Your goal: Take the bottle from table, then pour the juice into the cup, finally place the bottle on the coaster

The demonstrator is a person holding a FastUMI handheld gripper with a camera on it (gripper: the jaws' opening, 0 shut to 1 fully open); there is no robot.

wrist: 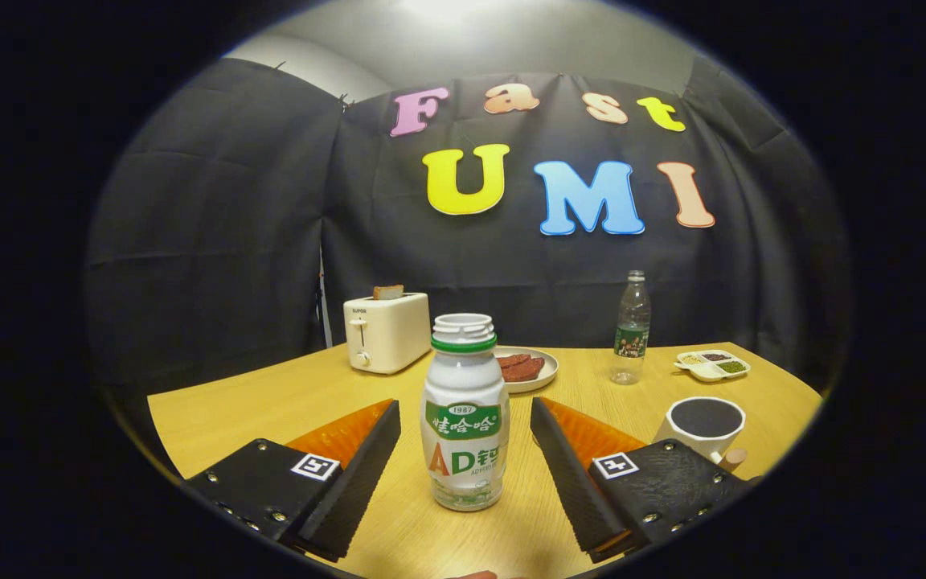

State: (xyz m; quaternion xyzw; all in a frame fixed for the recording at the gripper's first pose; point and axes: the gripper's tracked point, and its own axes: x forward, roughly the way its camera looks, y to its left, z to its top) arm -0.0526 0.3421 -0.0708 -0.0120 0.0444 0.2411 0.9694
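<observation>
A small white bottle (464,414) with a green neck ring and no cap stands upright on the wooden table (270,402), between my two fingers. My gripper (465,422) is open: a gap shows on each side of the bottle and neither finger touches it. A white cup (704,428) with a dark inside stands to the right, just beyond the right finger. Part of a small wooden piece (734,458) pokes out beside the cup; I cannot tell what it is.
Beyond the bottle lies a plate (539,376) with dark red food. A white toaster (387,331) with a slice of bread stands at the back left. A clear plastic bottle (632,330) and a small divided dish (712,364) stand at the back right.
</observation>
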